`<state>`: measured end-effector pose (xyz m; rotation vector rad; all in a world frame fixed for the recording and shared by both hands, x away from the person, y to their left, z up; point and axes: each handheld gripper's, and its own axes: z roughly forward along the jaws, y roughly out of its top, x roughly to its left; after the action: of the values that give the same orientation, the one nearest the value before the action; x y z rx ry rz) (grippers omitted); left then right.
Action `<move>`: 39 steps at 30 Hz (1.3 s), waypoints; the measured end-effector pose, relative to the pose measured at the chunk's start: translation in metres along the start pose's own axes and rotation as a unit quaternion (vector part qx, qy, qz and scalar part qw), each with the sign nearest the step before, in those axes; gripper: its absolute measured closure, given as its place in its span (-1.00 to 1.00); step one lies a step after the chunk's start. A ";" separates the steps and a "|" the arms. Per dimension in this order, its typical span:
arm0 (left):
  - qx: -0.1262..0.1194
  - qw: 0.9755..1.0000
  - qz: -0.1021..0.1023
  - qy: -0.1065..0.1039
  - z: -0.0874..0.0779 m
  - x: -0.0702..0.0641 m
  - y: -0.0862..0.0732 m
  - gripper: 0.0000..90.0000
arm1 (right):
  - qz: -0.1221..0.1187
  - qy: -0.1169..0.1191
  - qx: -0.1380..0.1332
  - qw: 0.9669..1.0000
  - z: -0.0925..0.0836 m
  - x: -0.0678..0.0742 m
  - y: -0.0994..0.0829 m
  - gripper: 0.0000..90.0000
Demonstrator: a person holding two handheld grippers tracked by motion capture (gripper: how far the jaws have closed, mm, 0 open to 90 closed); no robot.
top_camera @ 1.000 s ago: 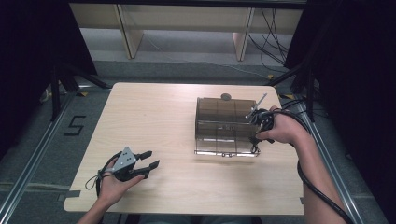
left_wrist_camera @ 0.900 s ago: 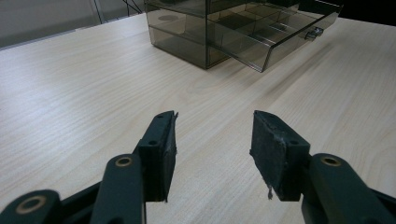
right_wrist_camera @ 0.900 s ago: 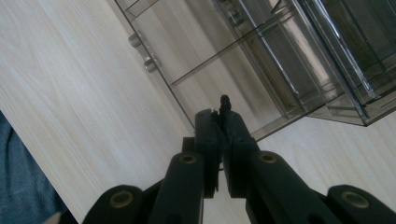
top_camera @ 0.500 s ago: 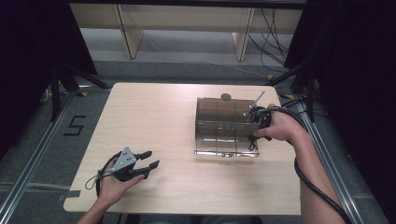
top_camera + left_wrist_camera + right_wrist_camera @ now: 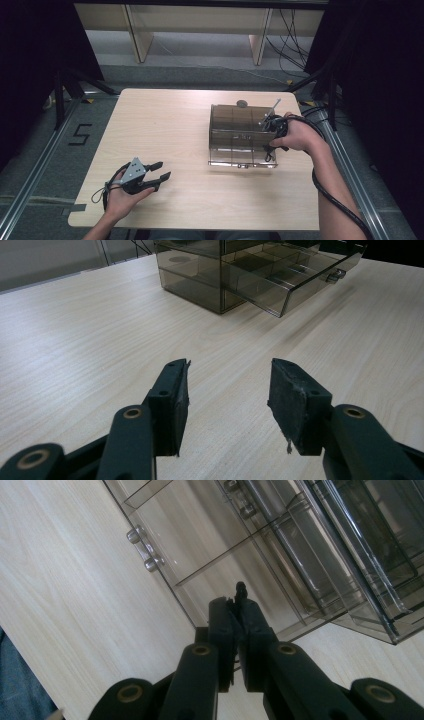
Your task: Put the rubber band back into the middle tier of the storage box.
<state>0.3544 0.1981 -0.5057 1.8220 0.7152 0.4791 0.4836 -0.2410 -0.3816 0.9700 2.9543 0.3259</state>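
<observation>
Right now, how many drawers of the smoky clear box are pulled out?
1: a drawer on the box's side nearest the person. The rest look shut.

Even overhead light on the table (image 5: 165,130); dark surroundings, soft focus throughout.

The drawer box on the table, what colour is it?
The drawer box is see-through smoky brown-grey plastic, clearest in the left gripper view.
</observation>
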 end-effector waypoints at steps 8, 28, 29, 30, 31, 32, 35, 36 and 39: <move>0.004 1.000 0.003 0.001 0.000 0.000 0.000 0.10 | 0.006 -0.001 0.013 1.000 0.006 0.000 0.001 0.93; 0.001 1.000 0.000 0.000 0.000 0.001 0.001 0.10 | 0.007 -0.003 0.028 1.000 0.025 -0.009 -0.002 0.93; 0.001 1.000 0.001 0.000 0.000 0.001 0.001 0.10 | 0.003 0.006 0.023 1.000 0.026 -0.009 -0.001 0.92; 0.000 1.000 0.001 0.000 0.000 0.001 0.001 0.10 | 0.002 0.013 0.019 1.000 0.027 -0.009 -0.001 0.93; 0.000 1.000 0.002 0.000 0.000 0.001 0.001 0.10 | 0.018 0.009 0.026 0.999 0.027 -0.008 -0.002 0.92; 0.000 1.000 0.001 0.000 0.000 0.001 0.001 0.10 | 0.014 0.004 0.028 1.000 0.027 -0.009 -0.002 0.92; 0.001 1.000 0.002 0.000 0.000 0.001 0.001 0.10 | 0.018 0.006 0.026 0.999 0.028 -0.009 -0.001 0.92; 0.000 1.000 0.001 0.001 0.000 0.001 0.001 0.10 | 0.014 0.011 0.021 1.000 0.029 -0.010 -0.001 0.92; 0.000 1.000 0.001 0.001 0.000 0.001 0.001 0.10 | 0.003 0.012 0.021 1.000 0.031 -0.012 -0.001 0.92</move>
<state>0.3555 0.1988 -0.5048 1.8224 0.7152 0.4826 0.4950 -0.2427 -0.4130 0.9872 2.9918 0.2791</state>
